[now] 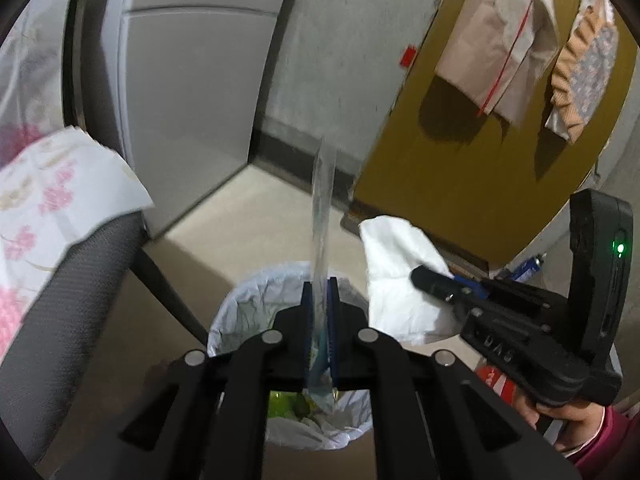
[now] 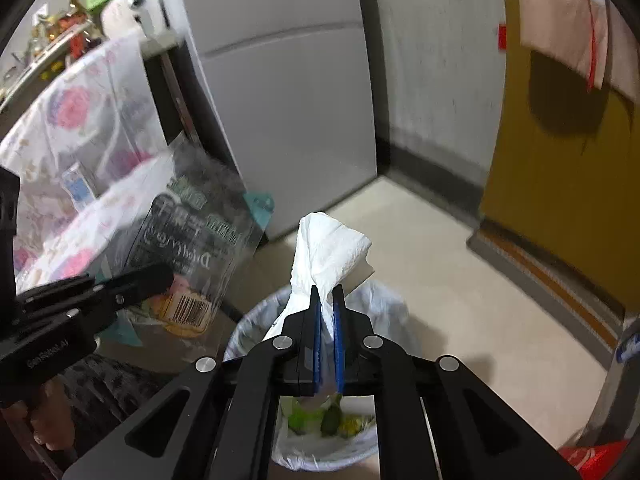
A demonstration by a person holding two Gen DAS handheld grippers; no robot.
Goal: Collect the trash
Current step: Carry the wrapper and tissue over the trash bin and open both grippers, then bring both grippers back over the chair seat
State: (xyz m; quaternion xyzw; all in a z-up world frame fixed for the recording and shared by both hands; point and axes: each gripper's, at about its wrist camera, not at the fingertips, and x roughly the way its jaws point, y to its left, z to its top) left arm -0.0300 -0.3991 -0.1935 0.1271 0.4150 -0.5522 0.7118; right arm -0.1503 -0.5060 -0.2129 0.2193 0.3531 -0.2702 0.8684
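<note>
White tissue (image 2: 328,248), clear black-lettered wrapper (image 2: 192,232), white-lined bin (image 2: 256,320), mustard door (image 1: 460,152).

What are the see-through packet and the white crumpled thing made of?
The packet looks like thin glossy clear plastic: print and a barcode show on it. The white thing looks like soft matte tissue paper, creased and folded where the right gripper pinches it.

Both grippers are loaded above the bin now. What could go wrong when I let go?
1. The wrapper in the left gripper is a flat, light film standing edge-up, so it may flutter past the bin rim to the floor.
2. The tissue in the right gripper is bunched between the pads and might cling after opening.
3. The two grippers hang close together over a narrow bin, so they could bump.
</note>
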